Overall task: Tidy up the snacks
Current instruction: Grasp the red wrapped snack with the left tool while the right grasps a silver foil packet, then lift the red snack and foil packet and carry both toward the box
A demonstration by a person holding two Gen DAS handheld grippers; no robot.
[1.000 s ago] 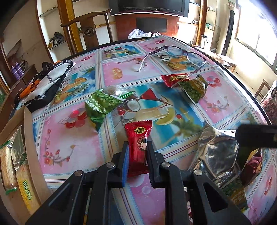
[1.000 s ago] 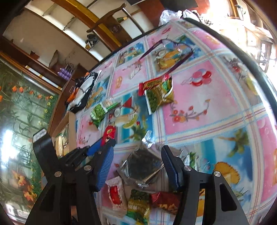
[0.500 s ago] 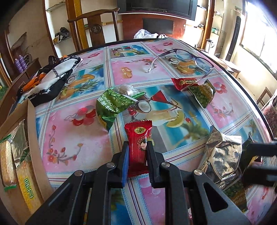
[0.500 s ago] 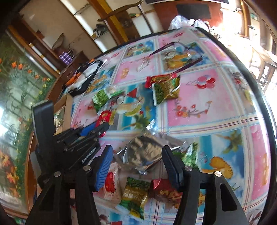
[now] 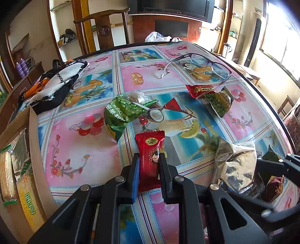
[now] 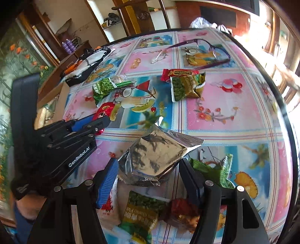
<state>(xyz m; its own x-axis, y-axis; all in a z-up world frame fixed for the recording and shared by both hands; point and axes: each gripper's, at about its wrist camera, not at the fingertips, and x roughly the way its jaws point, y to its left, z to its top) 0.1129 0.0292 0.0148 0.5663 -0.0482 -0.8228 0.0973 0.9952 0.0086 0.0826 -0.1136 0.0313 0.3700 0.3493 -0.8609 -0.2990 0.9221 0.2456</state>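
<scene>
Many snack packs litter the fruit-print table (image 5: 78, 150); left gripper (image 5: 149, 165) clamps red packet (image 5: 150, 150); right gripper (image 6: 148, 170) opening astride foil bag (image 6: 155, 155).

A home, most likely a living or dining room. A round table (image 5: 249, 105) under a glossy fruit-print cloth takes up the near ground, with glasses (image 5: 204, 65), a scarf (image 5: 54, 86) and snack packets (image 5: 121, 112) strewn on it. At the far side stand a carved wooden chair (image 5: 102, 28), a flat television (image 5: 170, 7) on a dark cabinet and open wall shelves (image 5: 65, 39) with clutter. A bright window (image 5: 281, 37) is on the right; a flower mural (image 6: 16, 56) covers the left wall
</scene>
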